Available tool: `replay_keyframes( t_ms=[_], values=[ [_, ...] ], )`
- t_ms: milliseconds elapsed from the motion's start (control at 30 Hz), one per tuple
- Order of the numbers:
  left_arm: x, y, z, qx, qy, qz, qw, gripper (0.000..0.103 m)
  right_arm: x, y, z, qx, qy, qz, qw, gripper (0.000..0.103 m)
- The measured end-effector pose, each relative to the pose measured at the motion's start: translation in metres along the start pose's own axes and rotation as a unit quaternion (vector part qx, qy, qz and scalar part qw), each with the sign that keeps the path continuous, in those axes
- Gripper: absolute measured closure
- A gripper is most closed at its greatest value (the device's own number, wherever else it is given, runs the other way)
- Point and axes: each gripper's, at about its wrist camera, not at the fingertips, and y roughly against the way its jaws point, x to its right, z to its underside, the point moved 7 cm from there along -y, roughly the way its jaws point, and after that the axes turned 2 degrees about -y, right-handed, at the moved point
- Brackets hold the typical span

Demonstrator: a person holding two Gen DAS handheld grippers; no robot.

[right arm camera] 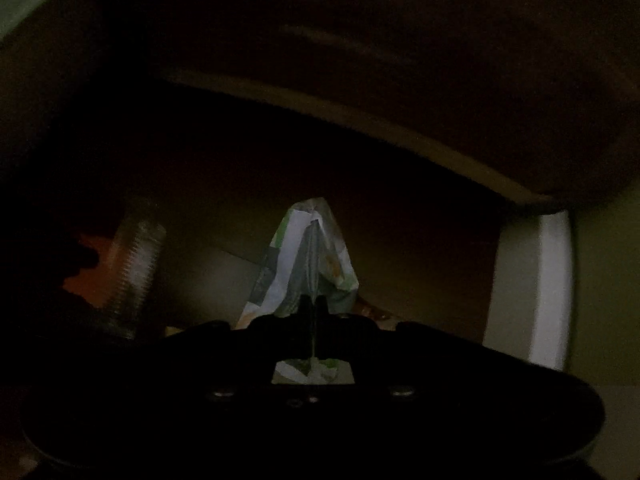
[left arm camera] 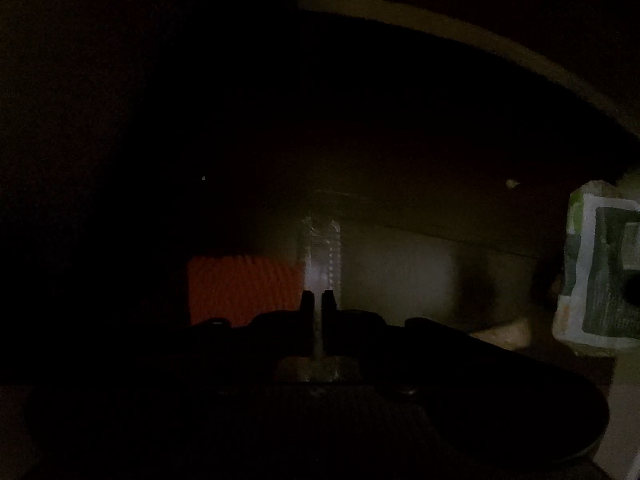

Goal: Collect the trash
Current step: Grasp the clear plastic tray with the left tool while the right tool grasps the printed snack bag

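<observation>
Both views are very dark. My left gripper (left arm camera: 318,296) is shut on an orange wrapper (left arm camera: 244,288) with a clear crimped edge (left arm camera: 322,256), held upright between the jaws. My right gripper (right arm camera: 313,304) is shut on a green and white wrapper (right arm camera: 312,260), which stands up in a peak above the jaws. The green and white wrapper also shows at the right edge of the left wrist view (left arm camera: 600,268). The orange wrapper shows at the left of the right wrist view (right arm camera: 132,276).
A pale curved rim (left arm camera: 460,36) arcs over the top right in the left wrist view, and also shows in the right wrist view (right arm camera: 360,120), with a dark hollow beneath it. A white upright edge (right arm camera: 552,292) stands at the right.
</observation>
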Motion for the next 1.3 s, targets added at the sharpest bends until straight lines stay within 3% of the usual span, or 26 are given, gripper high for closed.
replay_keyframes(
  t_ms=[100,200,300,433,467,533,567,600,800,933,1033,1133,1200,1300],
  values=[
    [0.004,0.025,-0.002,-0.001,0.005,0.003,1.0000,0.101,-0.001,0.023,-0.003,0.012,0.013,0.001,1.000,0.103],
    [0.007,0.032,-0.011,0.005,0.006,0.011,0.9999,0.100,0.005,0.021,-0.005,0.020,0.013,0.001,1.000,0.103],
    [0.014,0.018,-0.011,0.003,0.011,0.034,0.9994,0.099,0.011,0.006,-0.003,0.024,0.004,-0.005,1.000,0.103],
    [0.013,-0.012,-0.010,-0.002,0.010,0.027,0.9996,0.094,0.015,-0.016,0.006,0.020,-0.007,-0.008,1.000,0.103],
    [0.013,-0.019,-0.010,-0.002,0.012,0.029,0.9995,0.088,0.015,-0.022,0.008,0.018,-0.010,-0.010,1.000,0.103],
    [0.013,-0.034,-0.011,-0.002,0.013,0.027,0.9995,0.061,0.015,-0.034,0.012,0.015,-0.010,-0.015,1.000,0.103],
    [0.013,-0.040,-0.009,-0.004,0.010,0.027,0.9996,0.030,0.015,-0.038,0.015,0.014,-0.009,-0.017,1.000,0.103],
    [0.015,-0.046,-0.009,-0.006,0.007,0.024,0.9997,0.019,0.015,-0.042,0.016,0.014,-0.008,-0.019,1.000,0.103],
    [0.028,-0.077,-0.010,-0.007,-0.008,-0.032,0.9994,0.019,0.017,-0.056,0.016,0.014,-0.006,-0.024,1.000,0.103],
    [0.027,-0.093,-0.008,-0.021,0.019,-0.042,0.9987,0.019,0.019,-0.063,0.017,0.012,-0.004,-0.025,1.000,0.103],
    [0.031,-0.102,-0.006,-0.029,0.011,-0.056,0.9979,0.020,0.018,-0.066,0.016,0.013,-0.004,-0.025,1.000,0.103],
    [0.033,-0.103,-0.008,-0.026,0.009,-0.060,0.9978,0.039,0.017,-0.064,0.016,0.012,-0.006,-0.023,1.000,0.103],
    [0.034,-0.100,-0.010,-0.025,0.007,-0.062,0.9977,0.062,0.016,-0.058,0.015,0.011,-0.010,-0.023,1.000,0.103],
    [0.031,-0.094,-0.011,-0.029,0.016,-0.054,0.9980,0.063,0.016,-0.042,0.011,0.014,-0.021,-0.026,0.999,0.103]
  ],
)
